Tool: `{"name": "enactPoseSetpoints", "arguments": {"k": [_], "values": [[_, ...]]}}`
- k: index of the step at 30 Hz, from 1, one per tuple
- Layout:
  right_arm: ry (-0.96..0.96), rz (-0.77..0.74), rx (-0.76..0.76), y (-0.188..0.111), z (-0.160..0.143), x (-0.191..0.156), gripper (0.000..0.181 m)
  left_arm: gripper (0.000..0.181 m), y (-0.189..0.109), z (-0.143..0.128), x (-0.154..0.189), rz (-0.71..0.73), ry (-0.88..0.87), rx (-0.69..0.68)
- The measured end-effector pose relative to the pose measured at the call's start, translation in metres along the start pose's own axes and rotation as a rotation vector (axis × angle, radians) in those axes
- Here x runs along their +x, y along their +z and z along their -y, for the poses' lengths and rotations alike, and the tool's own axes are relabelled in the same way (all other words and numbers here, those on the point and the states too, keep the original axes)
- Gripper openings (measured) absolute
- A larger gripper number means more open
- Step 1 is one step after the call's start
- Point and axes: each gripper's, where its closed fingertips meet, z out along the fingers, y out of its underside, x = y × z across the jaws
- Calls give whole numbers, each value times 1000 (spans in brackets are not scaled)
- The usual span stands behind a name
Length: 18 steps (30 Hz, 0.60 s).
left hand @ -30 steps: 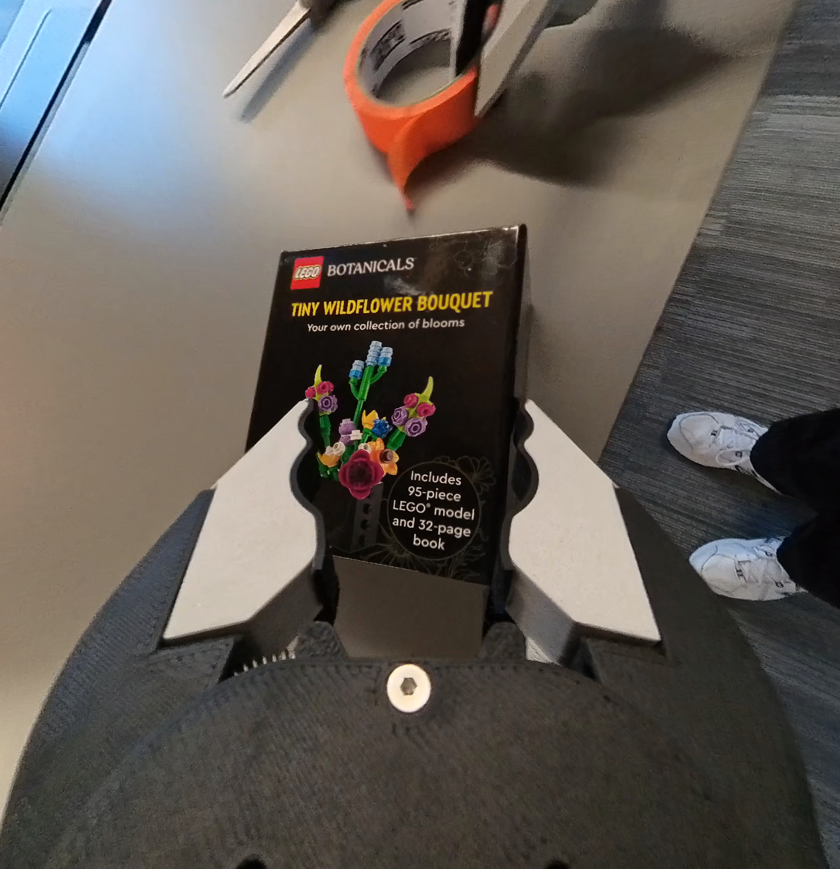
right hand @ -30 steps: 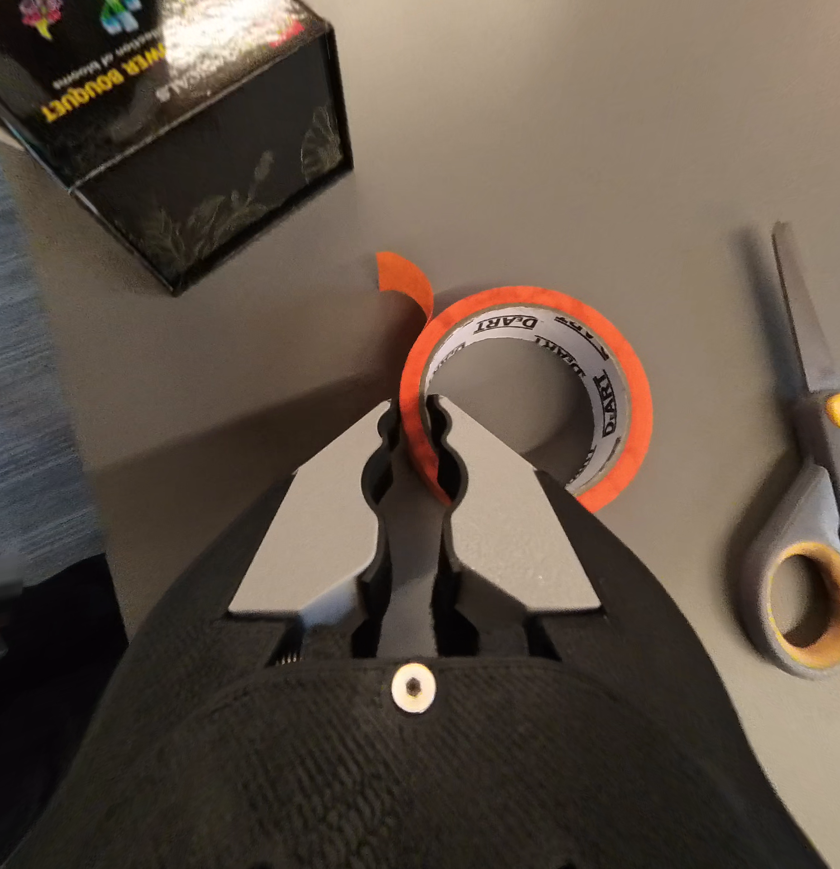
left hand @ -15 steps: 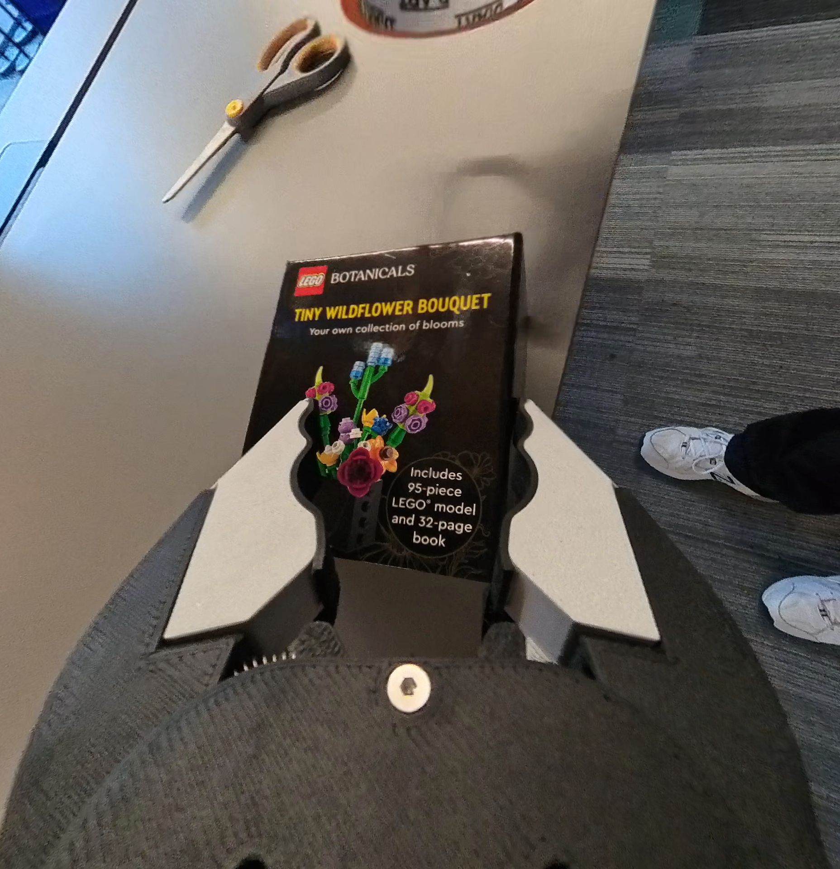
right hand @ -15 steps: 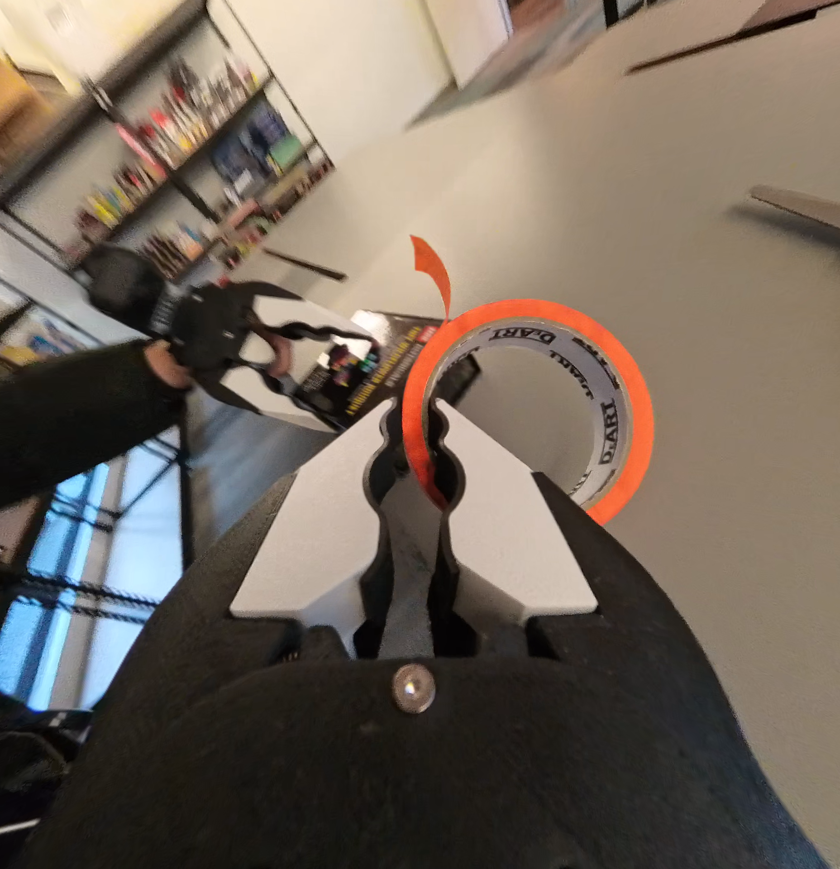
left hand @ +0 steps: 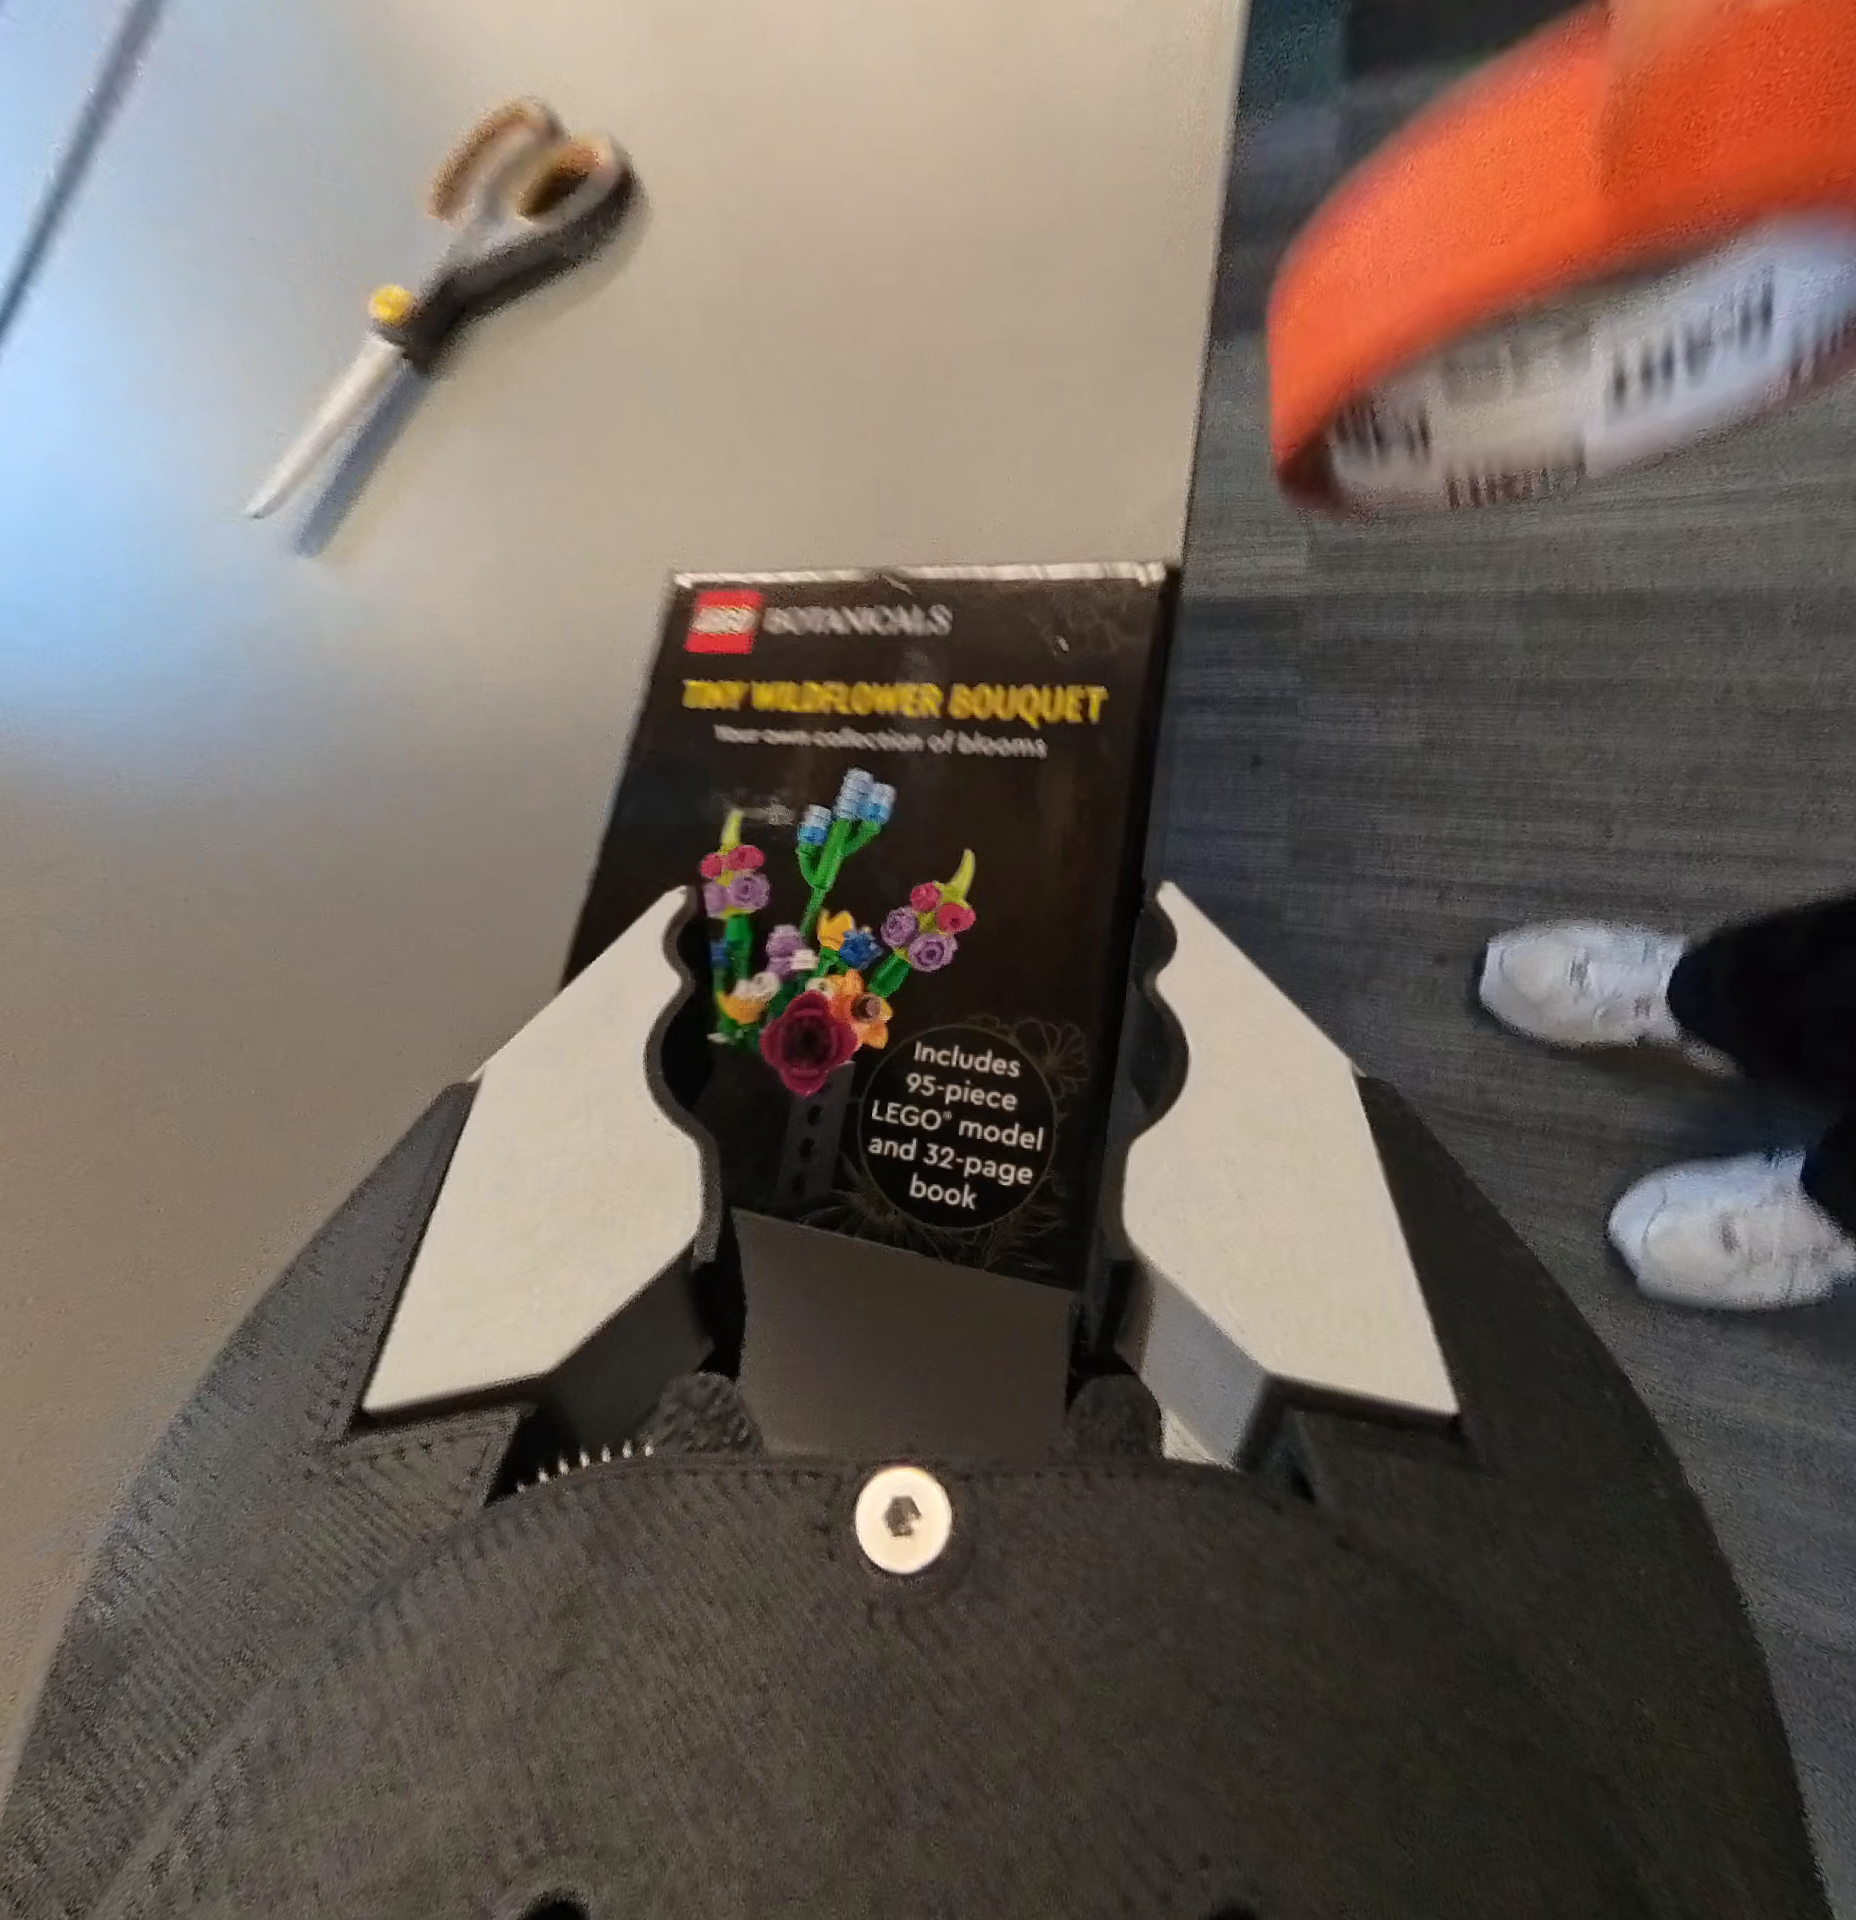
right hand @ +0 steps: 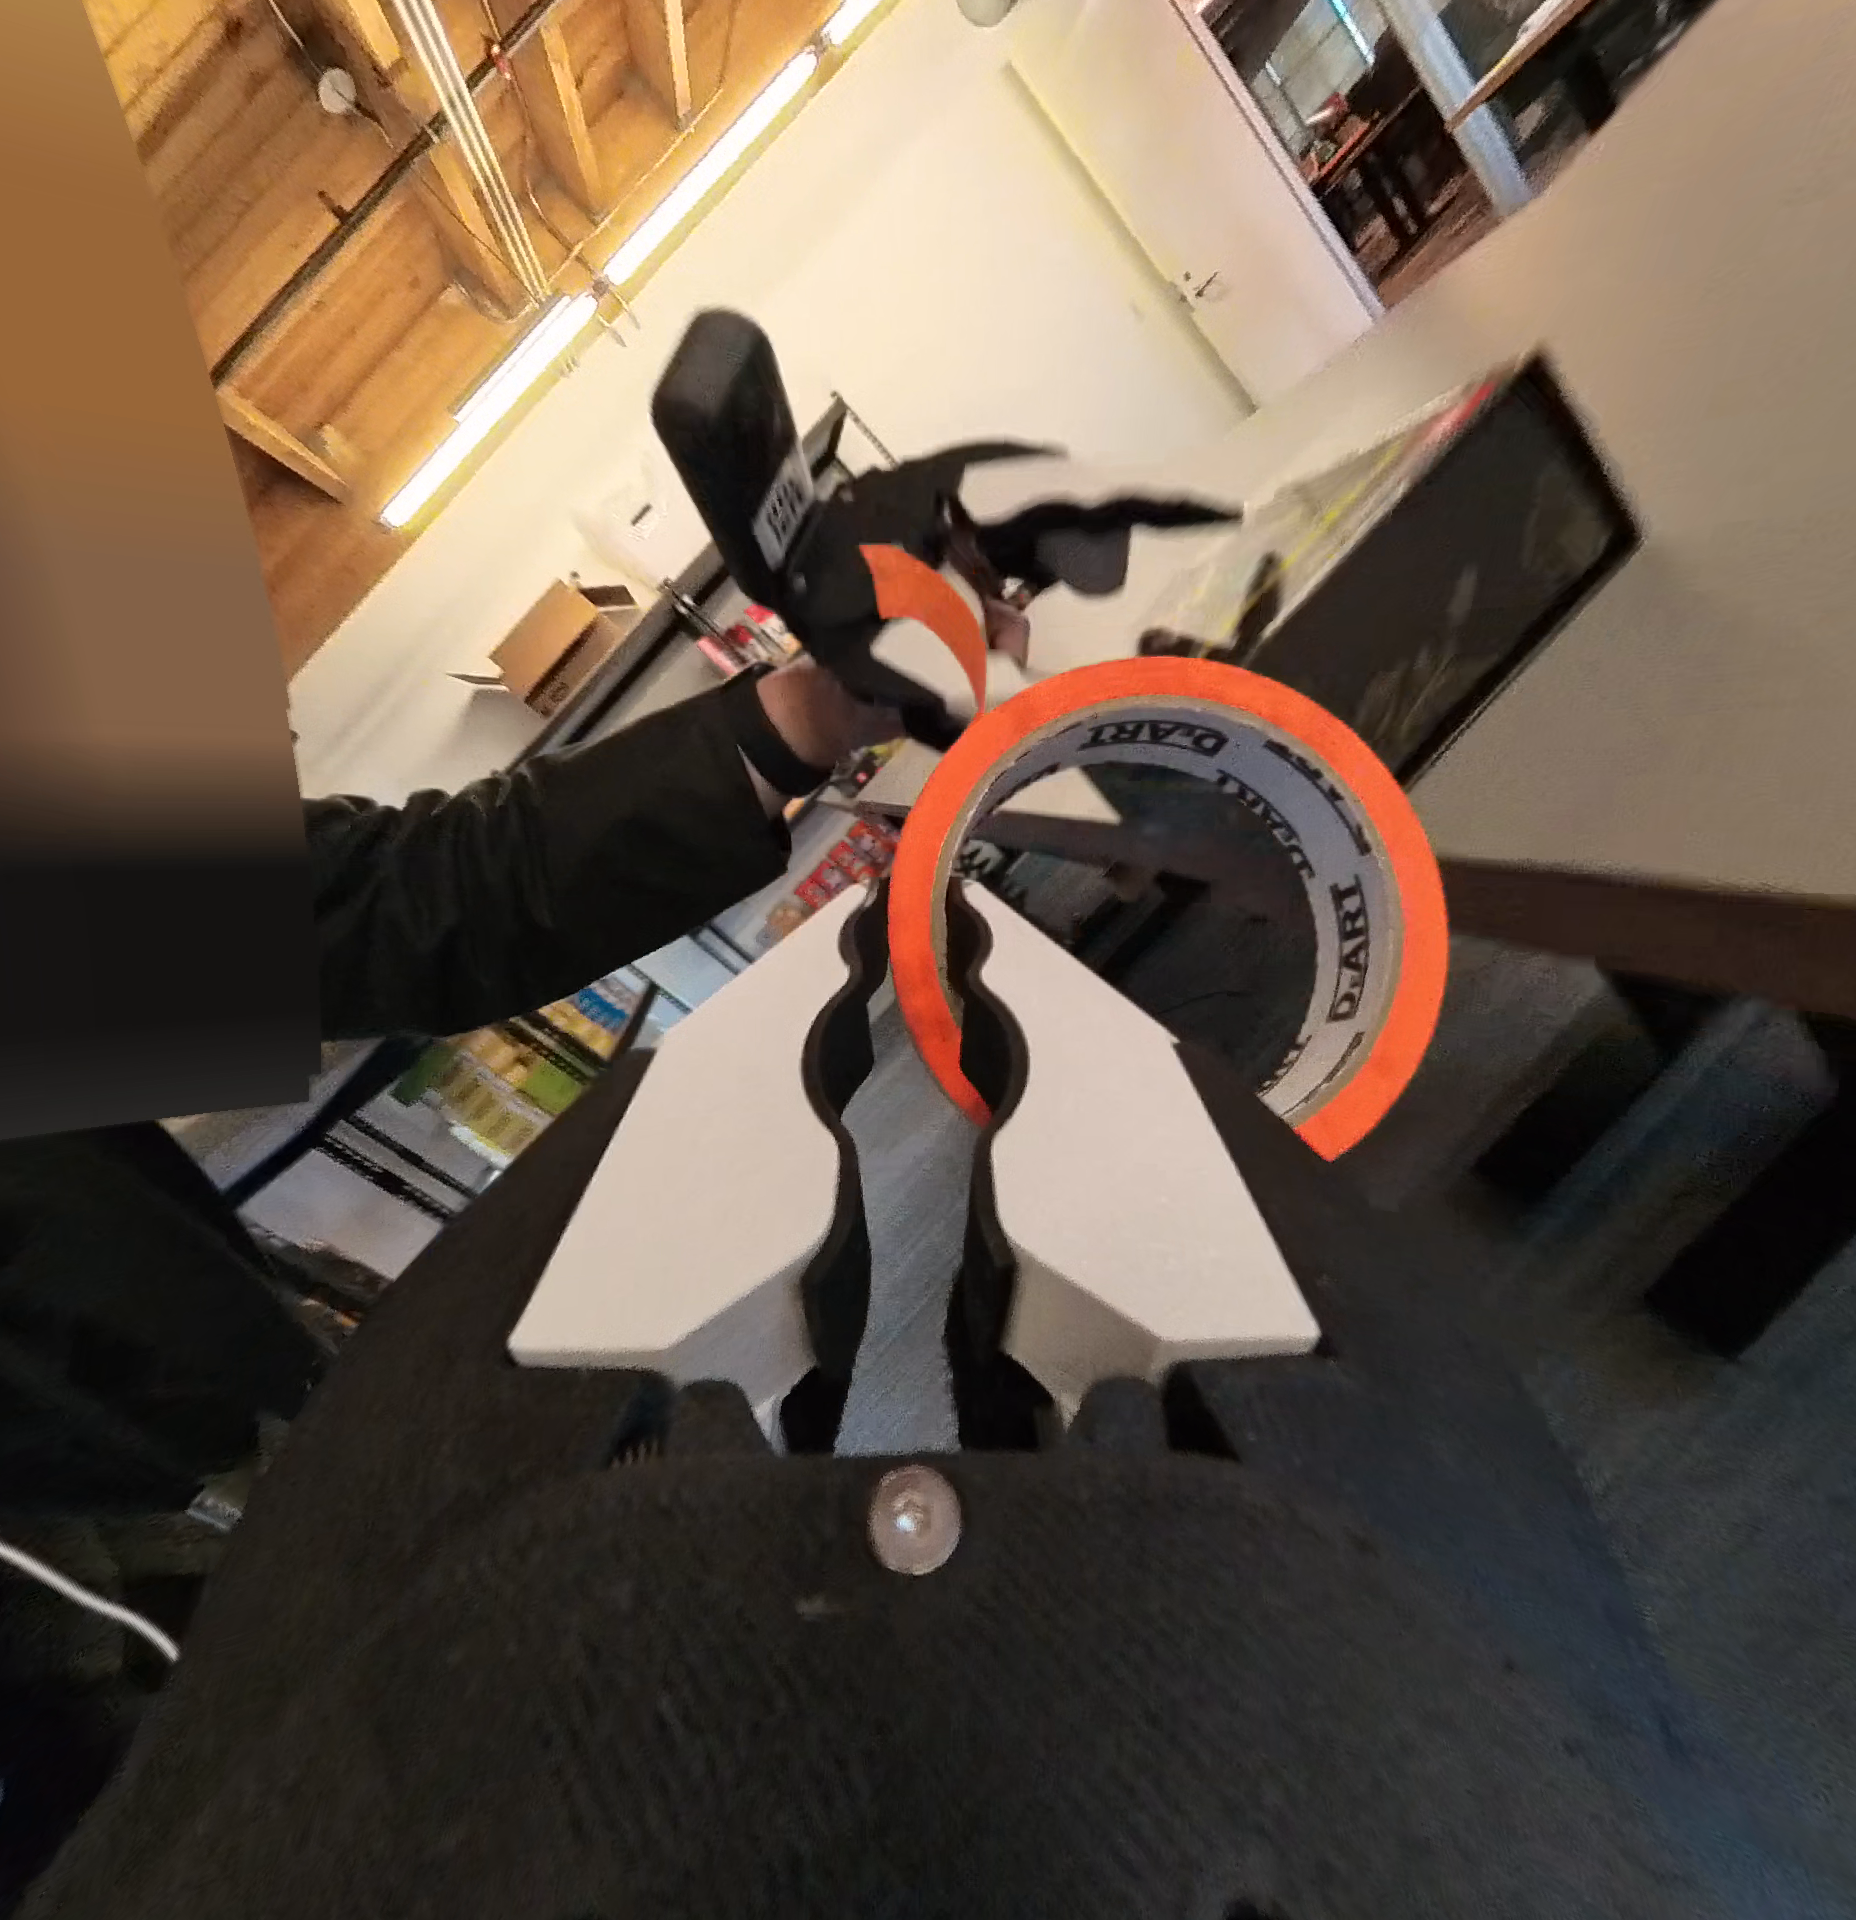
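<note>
My left gripper is shut on a black box with a flower picture, one finger on each long side, and holds it in the air over the grey table's right edge. My right gripper is shut on the wall of an orange tape roll and holds it up in the air. A loose tape end curls off the roll. The roll shows blurred at the upper right of the left wrist view. The box shows beyond the roll in the right wrist view.
Grey scissors with yellow-lined handles lie on the table at the far left. Dark carpet lies right of the table, with a person's white shoes on it. A black sleeve reaches in from the left in the right wrist view.
My right gripper has lifted the tape roll off the table and swung it up and over beside the box. My left gripper has kept its hold on the box and shifted toward the table's right edge.
</note>
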Motion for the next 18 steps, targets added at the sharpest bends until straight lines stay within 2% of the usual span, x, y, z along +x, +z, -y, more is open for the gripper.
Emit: {"name": "enactPoseSetpoints", "arguments": {"k": [3, 5, 7, 9, 12, 15, 18], "values": [[55, 25, 3, 14, -36, 0, 9, 72, -39, 32, -7, 81, -185, 204], [85, 51, 1, 25, -57, 0, 9, 53, -73, 51, 11, 37, -314, 358], [125, 79, 9, 36, -73, 2, 9, 37, -89, 50, 35, 4, -409, 414], [143, 98, 21, 44, -85, 6, 9, 33, -83, 33, 61, -2, -430, 359], [163, 115, 38, 54, -96, 16, 9, 27, -61, 5, 87, 37, -336, 227], [156, 145, 83, 56, -96, 21, 9, 23, -46, -3, 90, 86, -258, 168], [155, 186, 161, 55, -88, 25, 9, 28, -41, -5, 82, 137, -248, 136]]}}
